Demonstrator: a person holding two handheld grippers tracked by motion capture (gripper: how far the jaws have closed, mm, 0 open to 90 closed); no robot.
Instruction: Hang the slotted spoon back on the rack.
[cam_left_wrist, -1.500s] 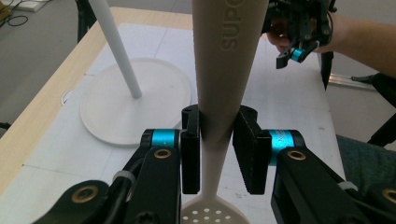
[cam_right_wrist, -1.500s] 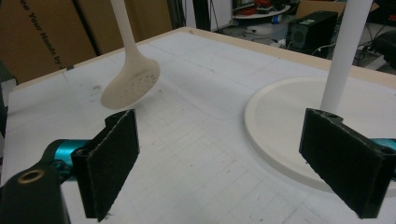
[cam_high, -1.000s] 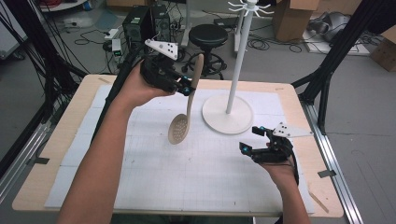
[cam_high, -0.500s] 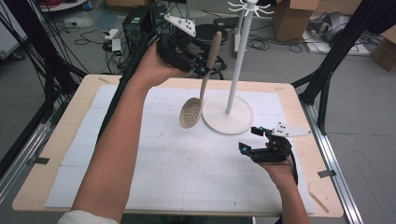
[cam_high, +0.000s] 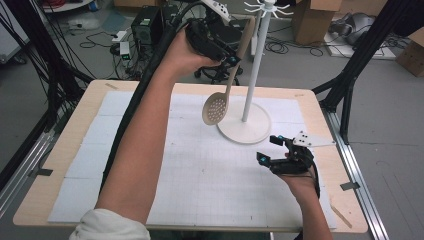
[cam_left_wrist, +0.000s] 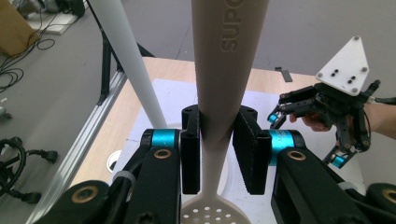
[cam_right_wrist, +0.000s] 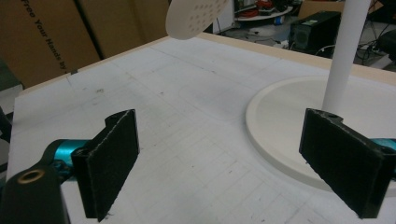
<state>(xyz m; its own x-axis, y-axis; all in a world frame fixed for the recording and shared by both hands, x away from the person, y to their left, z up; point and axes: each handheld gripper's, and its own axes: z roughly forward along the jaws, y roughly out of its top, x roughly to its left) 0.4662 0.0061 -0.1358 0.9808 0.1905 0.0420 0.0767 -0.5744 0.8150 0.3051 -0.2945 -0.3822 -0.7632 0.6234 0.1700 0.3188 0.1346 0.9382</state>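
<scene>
Beige plastic slotted spoon (cam_high: 226, 83) is clamped by its handle in the left gripper (cam_high: 231, 59), bowl hanging down in the air beside the white hook stand (cam_high: 256, 60), seemingly so its handle end can be hung from a hook. Right gripper (cam_high: 276, 152) is rested open and empty on the white mat (cam_high: 190, 165).

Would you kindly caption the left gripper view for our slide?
Left gripper clamps a beige slotted spoon by its handle beside the white stand pole.
</scene>
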